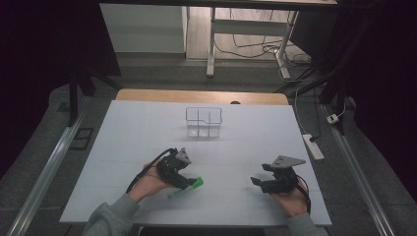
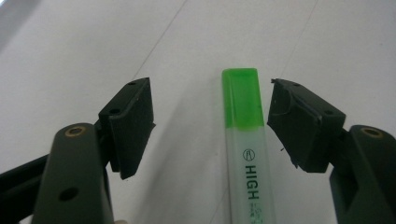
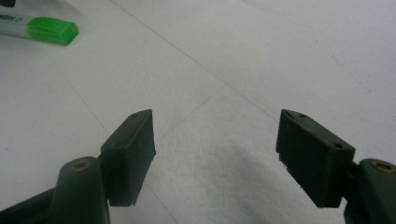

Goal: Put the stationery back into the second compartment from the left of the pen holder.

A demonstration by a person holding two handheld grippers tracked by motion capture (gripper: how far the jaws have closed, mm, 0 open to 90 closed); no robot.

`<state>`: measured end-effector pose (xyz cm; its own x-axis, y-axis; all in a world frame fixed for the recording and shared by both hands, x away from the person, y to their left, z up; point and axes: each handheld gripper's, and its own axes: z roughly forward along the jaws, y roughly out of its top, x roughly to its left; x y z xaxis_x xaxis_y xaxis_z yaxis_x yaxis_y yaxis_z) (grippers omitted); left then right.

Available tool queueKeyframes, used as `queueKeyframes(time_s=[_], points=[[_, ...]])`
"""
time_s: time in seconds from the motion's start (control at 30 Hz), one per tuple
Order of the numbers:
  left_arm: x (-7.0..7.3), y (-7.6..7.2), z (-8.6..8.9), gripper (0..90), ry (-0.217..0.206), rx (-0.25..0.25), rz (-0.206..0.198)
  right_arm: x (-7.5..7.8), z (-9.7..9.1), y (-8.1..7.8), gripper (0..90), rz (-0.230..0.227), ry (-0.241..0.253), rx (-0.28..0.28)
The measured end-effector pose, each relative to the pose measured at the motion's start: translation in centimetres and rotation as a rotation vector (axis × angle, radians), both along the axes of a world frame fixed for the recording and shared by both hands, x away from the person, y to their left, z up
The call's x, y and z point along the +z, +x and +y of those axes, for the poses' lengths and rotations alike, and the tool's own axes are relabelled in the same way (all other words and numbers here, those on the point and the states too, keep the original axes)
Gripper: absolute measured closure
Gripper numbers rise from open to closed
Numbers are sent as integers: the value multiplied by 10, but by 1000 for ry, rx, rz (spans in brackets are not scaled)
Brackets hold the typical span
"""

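The left gripper (image 2: 212,123), a black two-jaw tool with a grey three-cornered plate on top, is hovering low over the table with its jaws spread. Between them is lying the green highlighter pen (image 2: 246,154), a pale translucent barrel with a bright green cap and "HIGH" printed in black along its side. In the left gripper view the pen is sitting closer to the right-hand jaw than to the other, nearly against it, though neither pad is pressing on it; whether that jaw is actually touching the cap is hard to tell. The pen is resting flat on the white tabletop (image 2: 84,51), its capped end pointing away from the hand.

In the high view the left gripper (image 1: 189,183) is sitting at the near left part of the table, held by a hand coming out of a grey sleeve (image 1: 109,218), with the highlighter (image 1: 187,188) poking out from under its tips, green cap toward the table's middle.

The right gripper (image 3: 215,156) is also standing with its jaws spread wide, and nothing but bare white surface is lying between them. In the high view it (image 1: 255,183) is resting at the near right, well apart from the pen. From its own camera the highlighter (image 3: 39,27) is showing far off at the upper left.

Farther back, near the table's middle, a clear plastic divided organiser box (image 1: 203,122) is standing upright, well apart from both grippers.
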<state>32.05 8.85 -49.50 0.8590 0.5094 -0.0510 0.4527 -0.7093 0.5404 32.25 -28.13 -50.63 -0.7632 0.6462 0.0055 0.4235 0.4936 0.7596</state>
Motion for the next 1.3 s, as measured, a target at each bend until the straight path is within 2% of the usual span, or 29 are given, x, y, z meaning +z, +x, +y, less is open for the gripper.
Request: queueKeyframes(time_s=[0.33, 0.77, 0.97, 1.1, 1.2, 1.3], points=[[-8, 6, -14, 305, 16, -35, 55, 0, 0, 0, 284, 5, 0, -5], [-17, 9, -32, 314, 68, -90, 118, -1, -1, 1, 284, 6, -1, -6], [-17, 9, -32, 381, 93, -78, 99, -1, -1, 1, 284, 10, -8, -8], [-17, 4, -34, 502, 129, -65, 53, -1, -1, 1, 284, 9, -9, -8], [-16, 1, -36, 615, 137, -83, 43, -1, -1, 1, 284, 8, -13, -8], [-16, -2, -39, 656, 145, -85, 36, -1, -1, 1, 284, 6, -13, -9]])
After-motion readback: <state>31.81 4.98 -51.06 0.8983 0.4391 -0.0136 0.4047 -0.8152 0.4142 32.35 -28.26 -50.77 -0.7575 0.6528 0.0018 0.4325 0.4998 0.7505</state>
